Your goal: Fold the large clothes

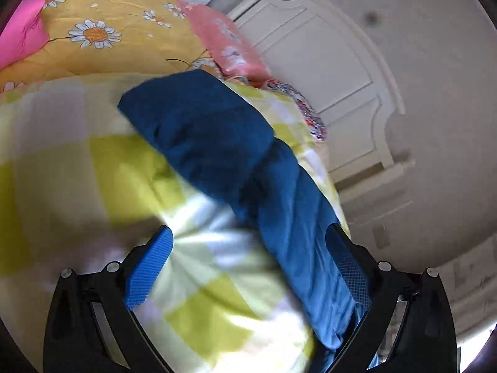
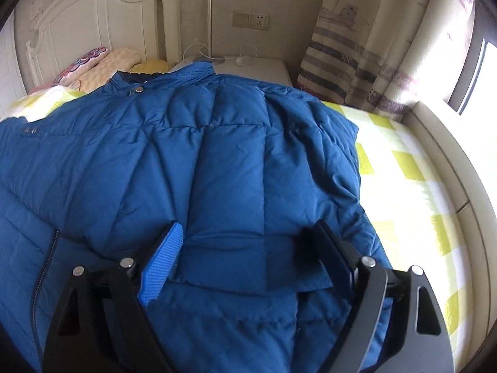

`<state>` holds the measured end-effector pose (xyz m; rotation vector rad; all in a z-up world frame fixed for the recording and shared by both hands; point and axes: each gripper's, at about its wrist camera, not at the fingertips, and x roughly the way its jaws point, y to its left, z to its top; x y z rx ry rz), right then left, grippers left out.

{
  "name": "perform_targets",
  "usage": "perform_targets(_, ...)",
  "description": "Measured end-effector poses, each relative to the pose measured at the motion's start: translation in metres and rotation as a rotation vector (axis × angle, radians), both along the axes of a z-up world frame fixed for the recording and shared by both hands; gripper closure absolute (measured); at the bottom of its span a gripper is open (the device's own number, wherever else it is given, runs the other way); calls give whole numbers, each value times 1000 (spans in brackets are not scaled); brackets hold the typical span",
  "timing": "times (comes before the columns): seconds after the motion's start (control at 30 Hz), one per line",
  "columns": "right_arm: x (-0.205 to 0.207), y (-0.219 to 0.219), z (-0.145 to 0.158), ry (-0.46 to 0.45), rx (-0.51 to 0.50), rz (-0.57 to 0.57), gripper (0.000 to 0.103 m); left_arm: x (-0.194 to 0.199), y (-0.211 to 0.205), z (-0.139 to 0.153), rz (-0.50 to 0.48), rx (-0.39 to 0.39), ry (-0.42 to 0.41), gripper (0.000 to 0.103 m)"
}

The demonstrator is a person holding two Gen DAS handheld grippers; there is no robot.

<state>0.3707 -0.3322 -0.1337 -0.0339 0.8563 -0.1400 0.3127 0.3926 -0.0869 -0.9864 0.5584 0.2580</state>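
Both tools gape with nothing clamped, left tool [image 1: 248, 261] beside the sleeve [image 1: 198, 130], right tool [image 2: 245, 248] over the blue jacket [image 2: 217, 143] on the bed [image 2: 403, 186]; I'd smooth the fold flat before regripping.

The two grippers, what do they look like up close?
Both look alike. The left gripper has black angular plastic fingers with round silver pivot pins and ribbed bright blue pads. The right gripper matches: black frame, silver pins, blue ribbed pad. No cables, markings, sleeves or hands show.
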Motion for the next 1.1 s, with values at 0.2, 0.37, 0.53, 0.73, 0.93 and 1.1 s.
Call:
perform_targets(0.2, 0, -3, 2, -2, 7, 3, 18, 3, 10, 3, 104, -15, -84, 84)
perform_targets(0.37, -1, -6, 3, -15, 25, 8, 18, 10, -59, 87, -39, 134, -304, 96)
perform_targets(0.53, -10, -16, 10, -74, 92, -11, 18, 18, -226, 161, -449, 352, -488, 96)
perform_targets(0.73, -17, -30, 12, -109, 187, -25, 18, 40, -417, 96, -900, 480, -335, 96)
perform_targets(0.93, -23, -36, 14, -144, 234, -32, 18, 58, -482, -21, -1019, 567, 20, 95)
perform_targets(1.1, -36, -49, 19, -212, 285, -76, 18, 48, -450, -14, -940, 500, -45, 93)
